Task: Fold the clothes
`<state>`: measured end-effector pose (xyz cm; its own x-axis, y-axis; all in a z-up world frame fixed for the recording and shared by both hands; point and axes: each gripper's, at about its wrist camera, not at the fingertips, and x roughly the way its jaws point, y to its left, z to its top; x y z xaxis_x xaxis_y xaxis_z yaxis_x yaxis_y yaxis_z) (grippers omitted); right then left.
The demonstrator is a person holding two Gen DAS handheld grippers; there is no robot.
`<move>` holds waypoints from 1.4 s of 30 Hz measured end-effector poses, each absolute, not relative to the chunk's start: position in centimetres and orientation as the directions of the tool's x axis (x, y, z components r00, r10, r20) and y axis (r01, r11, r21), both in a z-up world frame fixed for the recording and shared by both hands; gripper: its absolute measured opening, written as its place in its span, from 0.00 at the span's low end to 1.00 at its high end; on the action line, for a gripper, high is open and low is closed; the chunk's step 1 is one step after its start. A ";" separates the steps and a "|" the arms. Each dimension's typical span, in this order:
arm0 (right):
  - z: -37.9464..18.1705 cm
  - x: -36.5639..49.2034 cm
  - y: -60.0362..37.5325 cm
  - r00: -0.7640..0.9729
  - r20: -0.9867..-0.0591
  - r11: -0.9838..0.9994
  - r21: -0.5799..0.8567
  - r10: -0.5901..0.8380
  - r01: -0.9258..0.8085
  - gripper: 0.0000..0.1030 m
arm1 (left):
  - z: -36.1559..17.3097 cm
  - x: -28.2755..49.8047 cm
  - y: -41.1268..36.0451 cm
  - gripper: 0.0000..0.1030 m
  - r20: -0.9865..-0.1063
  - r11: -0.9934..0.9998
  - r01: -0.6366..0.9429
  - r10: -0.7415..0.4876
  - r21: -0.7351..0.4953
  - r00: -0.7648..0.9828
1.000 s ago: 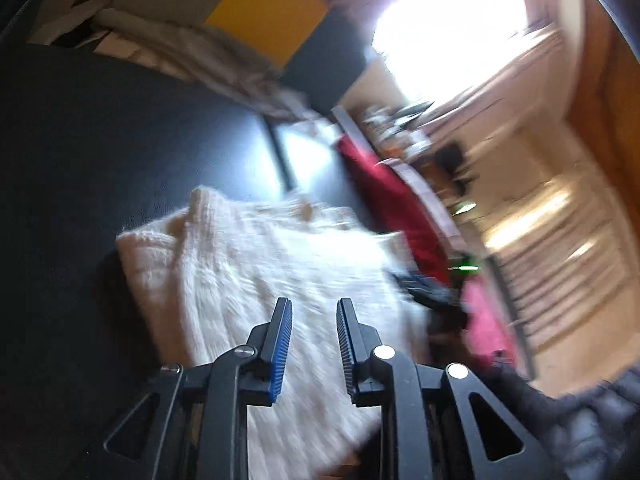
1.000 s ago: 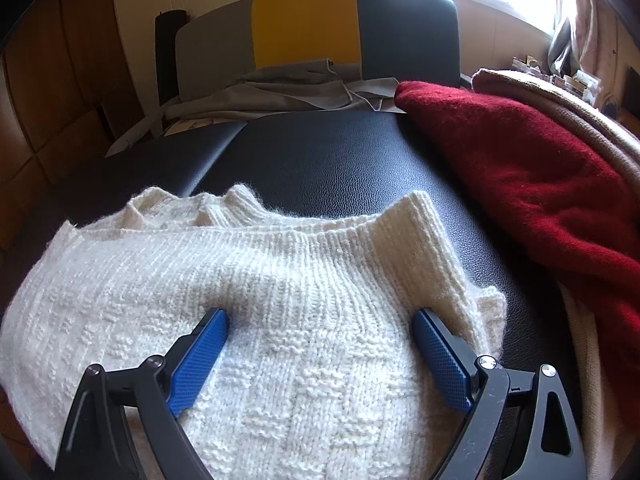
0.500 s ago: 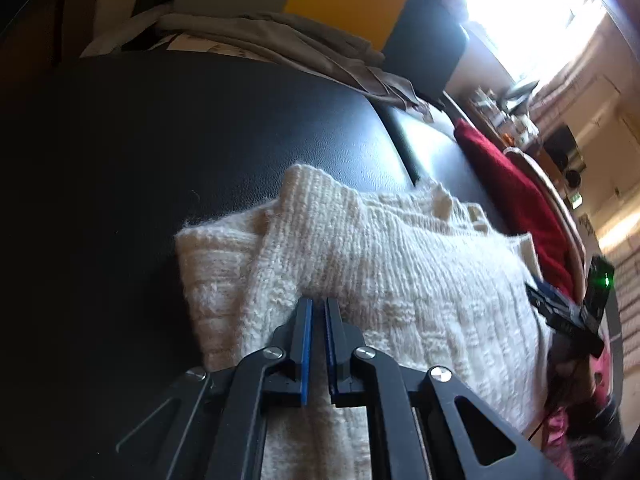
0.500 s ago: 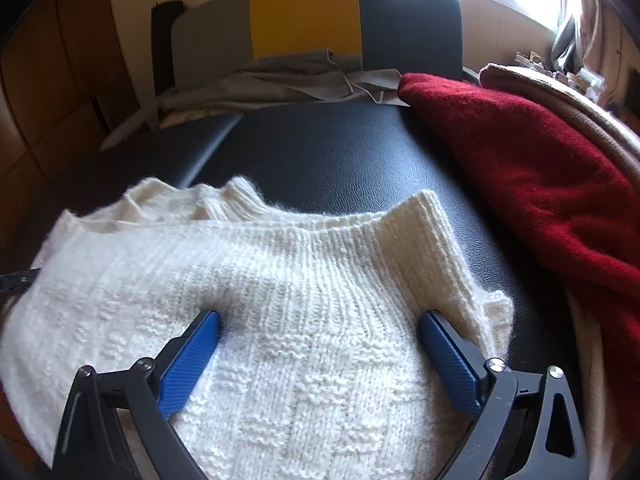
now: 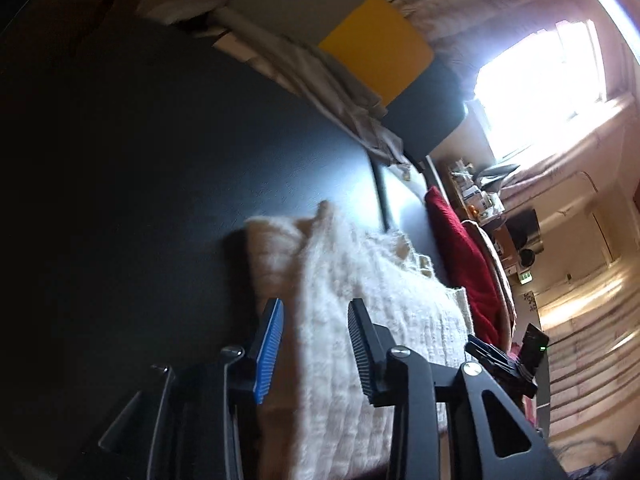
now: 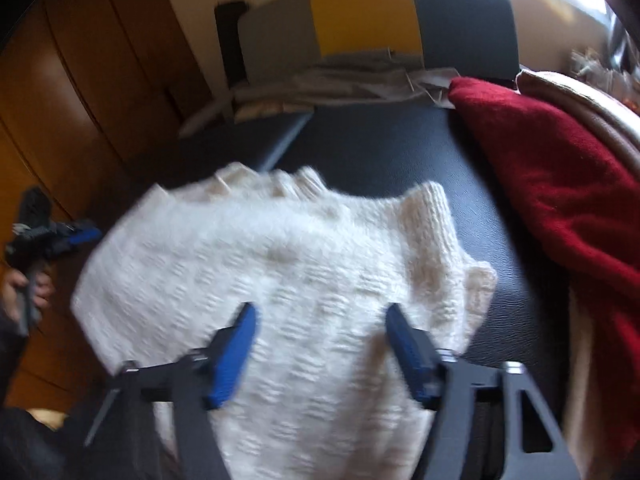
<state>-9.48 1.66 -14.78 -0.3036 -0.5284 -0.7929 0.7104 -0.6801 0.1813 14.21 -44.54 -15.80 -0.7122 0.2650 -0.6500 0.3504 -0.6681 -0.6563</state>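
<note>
A folded white knit sweater [image 5: 372, 300] [image 6: 304, 264] lies on a black padded surface [image 5: 160, 160] [image 6: 380, 148]. My left gripper [image 5: 315, 308] hangs over the sweater's left edge. Its jaws are opening; the knit lies under the gap, and the pads are not pressing on it. My right gripper [image 6: 320, 312] hovers over the near middle of the sweater. Its jaws are closing with the knit below and between them, and no pinch shows through the blur. Each wrist view also catches the other gripper: the right gripper [image 5: 500, 356] and the left gripper [image 6: 52, 236], with a hand [image 6: 24, 288] on it.
A red garment [image 6: 560, 184] [image 5: 468, 264] lies right of the sweater on a beige one [image 6: 580, 100]. Grey cloth [image 6: 352, 80] [image 5: 320, 76] is heaped at the back against a grey, yellow and dark backrest [image 6: 360, 12]. Wooden cabinet doors [image 6: 80, 100] stand at the left.
The left jaws, nearly shut over the sweater's edge half a second ago, now stand apart and have shifted sideways. The right jaws have narrowed from wide and the gripper has lifted slightly.
</note>
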 end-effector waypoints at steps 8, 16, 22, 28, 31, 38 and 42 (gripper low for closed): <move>-17.0 -9.9 2.5 -0.338 -0.756 -0.686 0.196 -0.561 0.701 0.57 | -17.5 12.4 -45.0 0.46 -0.683 -0.650 0.369 0.325 -0.664 -0.655; -17.2 -10.0 3.1 -0.377 -0.708 -0.696 0.225 -0.598 0.682 0.59 | -19.9 10.3 -44.7 0.47 -0.719 -0.674 0.358 0.381 -0.646 -0.581; -17.3 -10.0 3.2 -0.384 -0.695 -0.699 0.239 -0.608 0.674 0.60 | -22.0 9.8 -45.3 0.49 -0.589 -0.554 0.293 0.486 -0.779 -0.646; -17.4 -9.9 3.2 -0.393 -0.691 -0.709 0.246 -0.607 0.661 0.61 | -21.3 8.0 -44.4 0.33 -0.660 -0.653 0.292 0.431 -0.699 -0.615; -17.4 -9.7 3.2 -0.399 -0.692 -0.715 0.243 -0.601 0.656 0.61 | -20.5 7.6 -43.7 0.18 -0.697 -0.698 0.314 0.367 -0.644 -0.616; -15.7 -9.5 0.7 -0.267 -0.783 -0.664 0.234 -0.562 0.710 0.59 | -19.1 7.9 -47.5 0.15 -0.762 -0.730 0.406 0.240 -0.550 -0.602; -13.9 -7.9 -2.6 -0.190 -0.826 -0.521 0.141 -0.531 0.842 0.48 | -16.9 8.6 -49.9 0.14 -0.801 -0.769 0.434 0.163 -0.469 -0.576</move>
